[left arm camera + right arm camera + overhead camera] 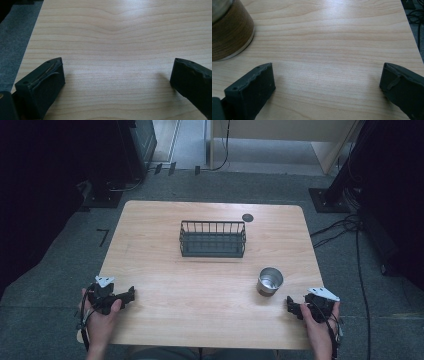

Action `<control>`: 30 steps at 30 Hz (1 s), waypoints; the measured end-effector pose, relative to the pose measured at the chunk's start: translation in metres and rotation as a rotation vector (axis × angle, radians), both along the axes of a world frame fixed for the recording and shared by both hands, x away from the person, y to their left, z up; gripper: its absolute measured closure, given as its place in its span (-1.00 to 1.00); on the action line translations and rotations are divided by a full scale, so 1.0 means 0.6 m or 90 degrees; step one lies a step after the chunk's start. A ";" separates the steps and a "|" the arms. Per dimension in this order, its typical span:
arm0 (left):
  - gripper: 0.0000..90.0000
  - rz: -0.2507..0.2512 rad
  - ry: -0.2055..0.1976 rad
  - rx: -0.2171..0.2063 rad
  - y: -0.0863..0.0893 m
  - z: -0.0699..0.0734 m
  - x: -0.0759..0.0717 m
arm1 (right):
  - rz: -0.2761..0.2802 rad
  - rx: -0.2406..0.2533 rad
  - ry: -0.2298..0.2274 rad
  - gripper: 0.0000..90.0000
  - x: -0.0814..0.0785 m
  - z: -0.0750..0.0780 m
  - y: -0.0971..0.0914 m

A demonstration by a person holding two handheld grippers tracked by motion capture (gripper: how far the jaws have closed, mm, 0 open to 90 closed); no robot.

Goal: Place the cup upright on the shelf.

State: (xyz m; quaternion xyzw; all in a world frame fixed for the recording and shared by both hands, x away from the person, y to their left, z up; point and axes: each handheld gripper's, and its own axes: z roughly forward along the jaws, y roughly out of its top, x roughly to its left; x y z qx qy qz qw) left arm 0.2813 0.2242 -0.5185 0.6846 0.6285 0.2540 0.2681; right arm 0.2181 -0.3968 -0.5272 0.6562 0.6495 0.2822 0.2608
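Pale wooden worktop (pixel 210 285). Left claw (pixel 131 296) at near-left edge, jaws spread wide, nothing between. Right claw (pixel 291 306) at near-right edge, likewise released, empty. Small metal cup with what looks like wood-grain base (pixel 269 281) just beside right claw. Dark wire rectangular basket (pixel 212 239) mid-worktop, well apart.

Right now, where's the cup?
In the high view the cup stands on the table's right side, just ahead-left of the right gripper, nearer than the basket.
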 end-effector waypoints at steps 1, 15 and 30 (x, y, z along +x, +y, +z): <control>-1.00 0.000 0.000 0.000 0.000 0.000 0.000 | 0.000 0.000 0.000 -1.00 0.000 0.000 0.000; -1.00 0.000 0.000 0.000 0.000 0.000 0.000 | 0.013 0.014 -0.004 -1.00 -0.009 0.021 0.029; -1.00 0.000 0.000 0.000 0.000 0.000 0.000 | 0.084 0.044 -0.046 -1.00 -0.016 0.067 0.077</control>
